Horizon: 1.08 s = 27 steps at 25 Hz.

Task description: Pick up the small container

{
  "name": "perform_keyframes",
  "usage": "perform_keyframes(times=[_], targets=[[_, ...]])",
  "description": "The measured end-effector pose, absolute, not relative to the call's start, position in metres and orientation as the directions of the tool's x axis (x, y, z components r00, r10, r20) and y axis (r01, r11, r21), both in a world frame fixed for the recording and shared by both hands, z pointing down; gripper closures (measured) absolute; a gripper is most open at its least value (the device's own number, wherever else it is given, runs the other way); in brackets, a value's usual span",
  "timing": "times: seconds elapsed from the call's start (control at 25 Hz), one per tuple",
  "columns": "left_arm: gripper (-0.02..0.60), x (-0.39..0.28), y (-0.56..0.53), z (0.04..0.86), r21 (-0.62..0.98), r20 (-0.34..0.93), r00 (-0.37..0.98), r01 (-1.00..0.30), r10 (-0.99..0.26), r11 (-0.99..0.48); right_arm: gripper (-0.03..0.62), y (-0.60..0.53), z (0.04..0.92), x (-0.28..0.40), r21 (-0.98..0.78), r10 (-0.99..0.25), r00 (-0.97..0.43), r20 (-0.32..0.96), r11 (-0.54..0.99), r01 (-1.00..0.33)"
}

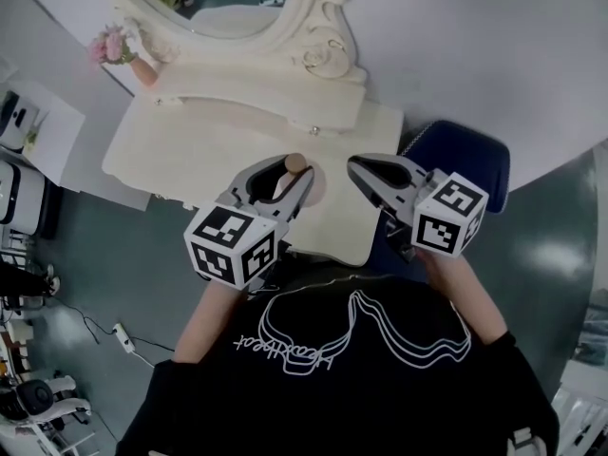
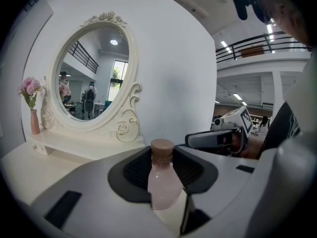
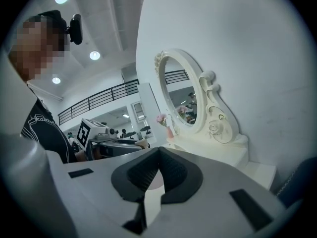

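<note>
The small container (image 2: 163,182) is a pale pink bottle with a brown cap (image 1: 296,163). It stands upright between the dark pads of my left gripper (image 2: 162,155), which is shut on its body. In the head view the left gripper (image 1: 285,184) reaches over the front of the cream dressing table (image 1: 171,141). My right gripper (image 1: 354,167) hovers just to the right of it, with its jaws shut and nothing between them. In its own view the right gripper (image 3: 157,152) shows its pads meeting at the tips. The left gripper's marker cube (image 3: 90,129) shows at the left of that view.
An oval mirror in a carved cream frame (image 1: 323,36) stands at the back of the table. A vase of pink flowers (image 1: 119,50) sits at the far left. A blue chair (image 1: 475,155) is at the table's right. Cables and equipment (image 1: 119,335) lie on the grey floor at the left.
</note>
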<state>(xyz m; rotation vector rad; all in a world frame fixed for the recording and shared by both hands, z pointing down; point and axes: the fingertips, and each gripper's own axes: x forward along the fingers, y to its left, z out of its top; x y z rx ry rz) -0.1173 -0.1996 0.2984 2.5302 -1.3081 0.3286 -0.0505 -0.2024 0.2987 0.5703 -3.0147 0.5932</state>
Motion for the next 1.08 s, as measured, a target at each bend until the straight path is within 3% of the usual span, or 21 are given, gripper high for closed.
perform_keyframes(times=[1.08], targets=[[0.443,-0.117,-0.215,0.308,0.162,0.329,0.577,-0.814,-0.747,-0.558,0.588,-0.215,0.311,-0.058,-0.377,-0.323,-0.939,0.115,0.861,-0.342]])
